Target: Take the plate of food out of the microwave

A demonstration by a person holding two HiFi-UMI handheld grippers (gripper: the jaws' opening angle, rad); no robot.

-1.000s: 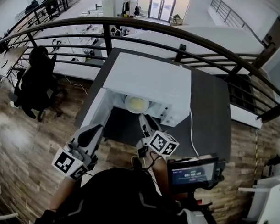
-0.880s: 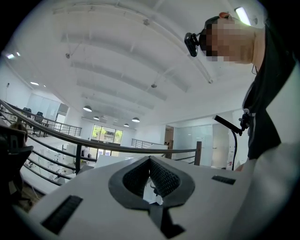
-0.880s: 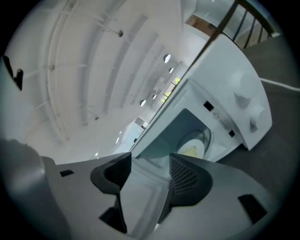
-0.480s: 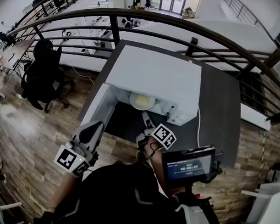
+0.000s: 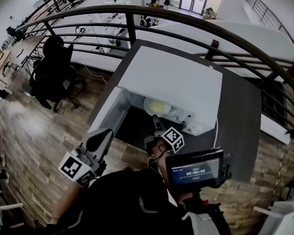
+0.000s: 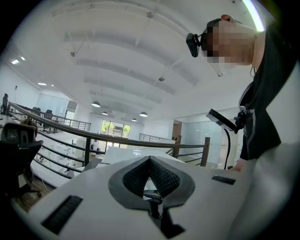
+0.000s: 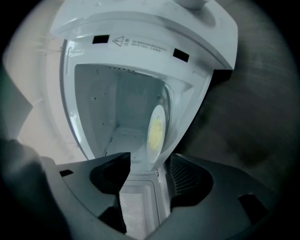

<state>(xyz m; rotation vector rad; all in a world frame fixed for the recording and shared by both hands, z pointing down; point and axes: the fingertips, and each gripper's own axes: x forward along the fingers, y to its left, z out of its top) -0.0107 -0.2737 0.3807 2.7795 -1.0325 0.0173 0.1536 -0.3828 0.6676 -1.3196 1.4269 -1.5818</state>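
We hold the right gripper [image 7: 150, 159] rolled on its side at the open microwave [image 5: 174, 84], jaws just opened wide, nothing between, likely to straddle the plate [image 7: 157, 129] inside by its rim; left gripper [image 6: 150, 160] clenched, held back

Plate [image 5: 157, 107] w/ food in open microwave [image 5: 177, 84]

The microwave [image 5: 174, 84] has a smooth white shell with a soft sheen; painted metal or plastic, I can't tell. The plate [image 5: 156, 107] looks glazed and glossy. The surface [image 5: 239, 126] is dark and matt, the floor [image 5: 37, 137] wood-grain planking. The right gripper [image 7: 149, 164] has fingers [image 7: 190, 180] lined with dark ribbed padding. The left gripper [image 6: 150, 159] is pale matt plastic.
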